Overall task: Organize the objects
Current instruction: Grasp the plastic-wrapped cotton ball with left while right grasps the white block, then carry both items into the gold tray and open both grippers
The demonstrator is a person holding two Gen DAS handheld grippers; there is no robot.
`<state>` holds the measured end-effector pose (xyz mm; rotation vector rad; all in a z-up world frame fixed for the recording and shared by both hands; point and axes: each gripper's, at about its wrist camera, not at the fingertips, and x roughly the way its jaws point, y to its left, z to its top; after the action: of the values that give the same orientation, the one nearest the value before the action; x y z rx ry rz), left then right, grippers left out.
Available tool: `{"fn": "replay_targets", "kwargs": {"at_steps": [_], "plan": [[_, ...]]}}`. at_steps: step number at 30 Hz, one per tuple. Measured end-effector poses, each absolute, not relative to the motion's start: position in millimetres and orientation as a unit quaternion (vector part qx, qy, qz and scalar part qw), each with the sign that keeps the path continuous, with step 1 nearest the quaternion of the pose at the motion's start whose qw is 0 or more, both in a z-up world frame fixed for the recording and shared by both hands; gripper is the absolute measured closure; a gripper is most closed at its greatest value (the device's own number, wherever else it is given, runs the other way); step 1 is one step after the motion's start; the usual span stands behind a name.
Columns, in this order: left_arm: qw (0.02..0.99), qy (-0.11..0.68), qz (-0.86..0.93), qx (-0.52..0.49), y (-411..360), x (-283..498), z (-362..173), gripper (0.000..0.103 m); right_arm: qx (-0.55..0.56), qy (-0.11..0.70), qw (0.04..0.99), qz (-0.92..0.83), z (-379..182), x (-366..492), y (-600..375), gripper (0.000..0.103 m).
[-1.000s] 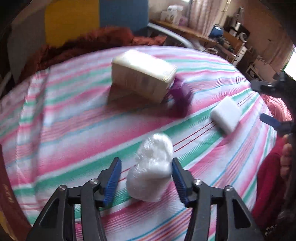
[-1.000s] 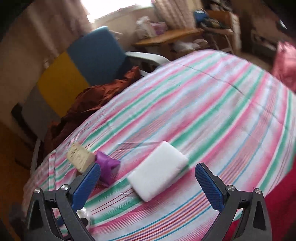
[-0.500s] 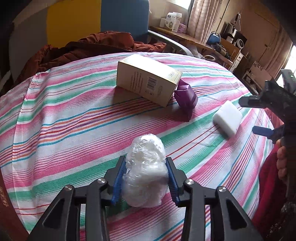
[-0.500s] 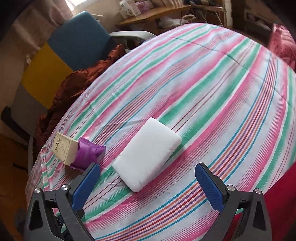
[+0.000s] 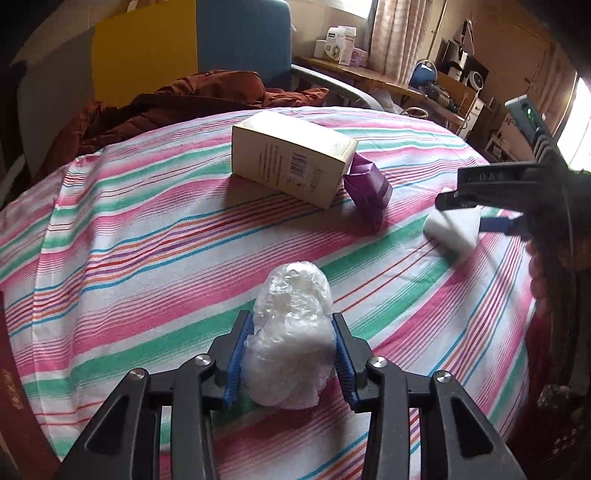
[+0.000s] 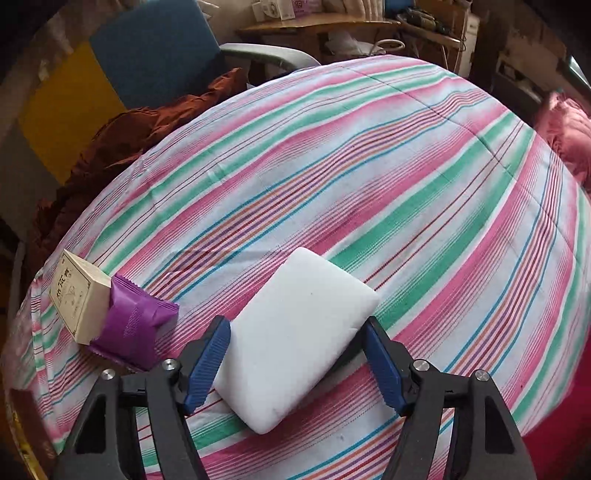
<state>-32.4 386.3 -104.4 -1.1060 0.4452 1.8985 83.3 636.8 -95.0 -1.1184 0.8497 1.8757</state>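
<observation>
Bag is lying on the striped sheet, squeezed between the left gripper's pads, a chair standing behind. Sponge is lying flat on that sheet between the right gripper's closing pads, a desk beyond.

Left tongs clamped tight; right tongs closing, apparently tilted downward.

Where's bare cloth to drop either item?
Bare: the striped cloth beyond the white foam block, to the far edge; also the stretch left of the beige carton, toward the rust jacket. Crowded: carton and purple foil packet touch, the block close by; the plastic-wrapped white bundle sits in front.
</observation>
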Motion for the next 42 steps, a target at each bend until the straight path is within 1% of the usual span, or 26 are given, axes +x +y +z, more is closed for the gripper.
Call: {"fn": "replay_targets", "kwargs": {"at_steps": [1, 2, 3, 4, 5, 7, 9, 11, 12, 14, 16, 19, 22, 24, 25, 26, 28, 30, 33, 42], "plan": [[0.431, 0.177, 0.764, -0.446, 381.2, -31.4, -103.3, 0.065, -0.44, 0.33, 0.388, 0.74, -94.1, 83.2, 635.9, 0.036], [0.43, 0.174, 0.765, -0.447, 378.3, -30.1, -102.4, 0.065, -0.438, 0.324, 0.389, 0.743, -92.1, 83.7, 634.9, 0.043], [0.43, 0.17, 0.765, -0.447, 375.3, -28.8, -101.5, 0.066, -0.435, 0.315, 0.392, 0.747, -88.9, 84.1, 633.5, 0.046], [0.43, 0.167, 0.767, -0.447, 370.4, -26.8, -101.0, 0.066, -0.431, 0.308, 0.392, 0.752, -85.1, 84.8, 631.4, 0.052], [0.43, 0.169, 0.767, -0.445, 365.9, -23.8, -101.2, 0.066, -0.428, 0.302, 0.389, 0.758, -81.9, 84.6, 629.6, 0.054], [0.428, 0.176, 0.77, -0.44, 362.1, -18.6, -100.4, 0.066, -0.434, 0.291, 0.381, 0.763, -81.7, 81.5, 625.7, 0.054], [0.426, 0.175, 0.77, -0.442, 359.4, -15.6, -99.1, 0.066, -0.437, 0.297, 0.382, 0.758, -82.8, 83.7, 628.4, 0.05], [0.424, 0.175, 0.771, -0.442, 357.1, -12.7, -98.3, 0.066, -0.423, 0.342, 0.371, 0.752, -86.4, 90.6, 636.4, 0.033], [0.424, 0.176, 0.771, -0.441, 356.5, -11.5, -98.4, 0.065, -0.423, 0.366, 0.367, 0.744, -91.0, 93.0, 640.2, 0.027], [0.425, 0.178, 0.772, -0.439, 352.7, -9.4, -98.7, 0.065, -0.415, 0.391, 0.36, 0.738, -95.1, 96.0, 643.5, 0.019], [0.424, 0.176, 0.772, -0.44, 347.5, -7.5, -97.8, 0.065, -0.413, 0.384, 0.372, 0.737, -94.5, 96.2, 643.3, 0.013], [0.426, 0.175, 0.771, -0.44, 344.0, -6.0, -98.3, 0.065, -0.418, 0.383, 0.381, 0.731, -98.9, 94.1, 643.6, 0.013], [0.428, 0.174, 0.77, -0.44, 337.3, -3.3, -97.6, 0.065, -0.437, 0.339, 0.399, 0.731, -101.7, 83.1, 640.1, 0.013], [0.427, 0.17, 0.77, -0.442, 331.1, -2.5, -96.3, 0.066, -0.448, 0.295, 0.405, 0.741, -101.4, 72.8, 634.6, 0.026], [0.425, 0.169, 0.771, -0.443, 326.9, -2.3, -95.5, 0.066, -0.451, 0.28, 0.396, 0.749, -99.7, 68.2, 630.3, 0.042], [0.422, 0.168, 0.773, -0.443, 323.8, -2.0, -94.7, 0.066, -0.453, 0.262, 0.385, 0.76, -97.0, 60.9, 625.1, 0.047], [0.416, 0.164, 0.776, -0.445, 316.3, -1.4, -91.5, 0.066, -0.46, 0.226, 0.385, 0.768, -92.1, 54.2, 614.0, 0.051], [0.415, 0.158, 0.78, -0.441, 309.4, 0.1, -85.8, 0.066, -0.451, 0.233, 0.378, 0.774, -84.7, 59.8, 610.7, 0.053], [0.414, 0.15, 0.788, -0.431, 298.1, 2.0, -72.6, 0.066, -0.426, 0.236, 0.365, 0.793, -67.6, 68.0, 603.8, 0.053], [0.397, 0.119, 0.815, -0.404, 260.1, 4.3, -37.9, 0.066, -0.39, 0.208, 0.304, 0.844, -35.5, 68.9, 560.0, 0.053]]}}
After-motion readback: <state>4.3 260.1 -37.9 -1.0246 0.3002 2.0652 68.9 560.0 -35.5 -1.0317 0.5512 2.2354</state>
